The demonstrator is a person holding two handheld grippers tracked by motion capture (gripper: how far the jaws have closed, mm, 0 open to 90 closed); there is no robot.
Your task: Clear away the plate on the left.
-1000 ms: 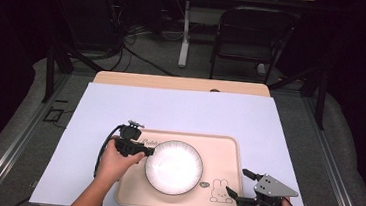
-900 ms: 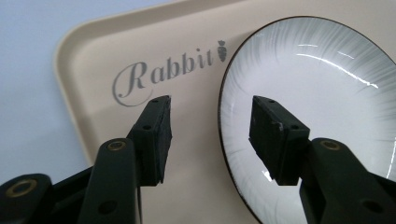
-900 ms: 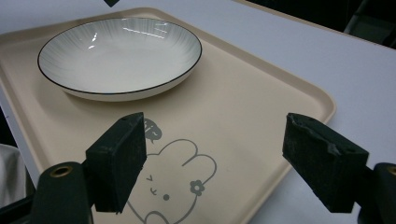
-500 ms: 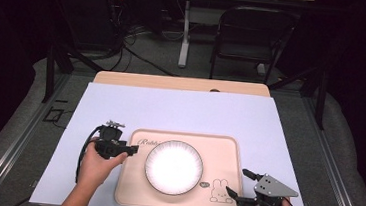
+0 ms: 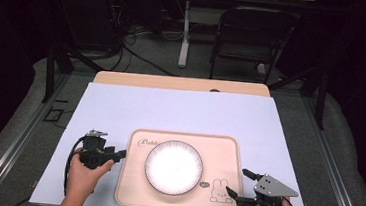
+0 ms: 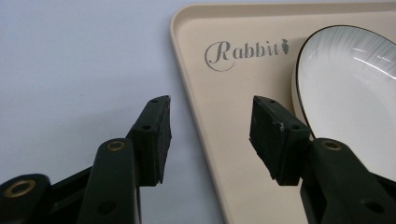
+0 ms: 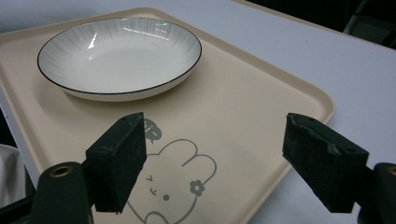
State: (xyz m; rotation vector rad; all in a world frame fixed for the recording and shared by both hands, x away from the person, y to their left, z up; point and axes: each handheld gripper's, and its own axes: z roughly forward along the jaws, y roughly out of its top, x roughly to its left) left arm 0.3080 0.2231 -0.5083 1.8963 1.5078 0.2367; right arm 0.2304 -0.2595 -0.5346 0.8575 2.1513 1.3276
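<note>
- A white plate [image 5: 174,167] sits in the middle of a tan tray [image 5: 227,152] on the table [image 5: 180,110].
- The left tool [image 5: 119,153] is just beside the tray's left edge, its 2 jaws apart and holding nothing.
- The right tool [image 5: 238,183] is over the tray's corner by the rabbit drawing [image 5: 219,191], jaws wide apart.

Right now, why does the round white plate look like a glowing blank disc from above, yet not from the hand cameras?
In the high view the round white plate with a thin dark rim is overexposed, its pattern washed out. In the right gripper view its fine grey lines and small glare streaks show. In the left gripper view the near black jaws look slightly soft.
</note>
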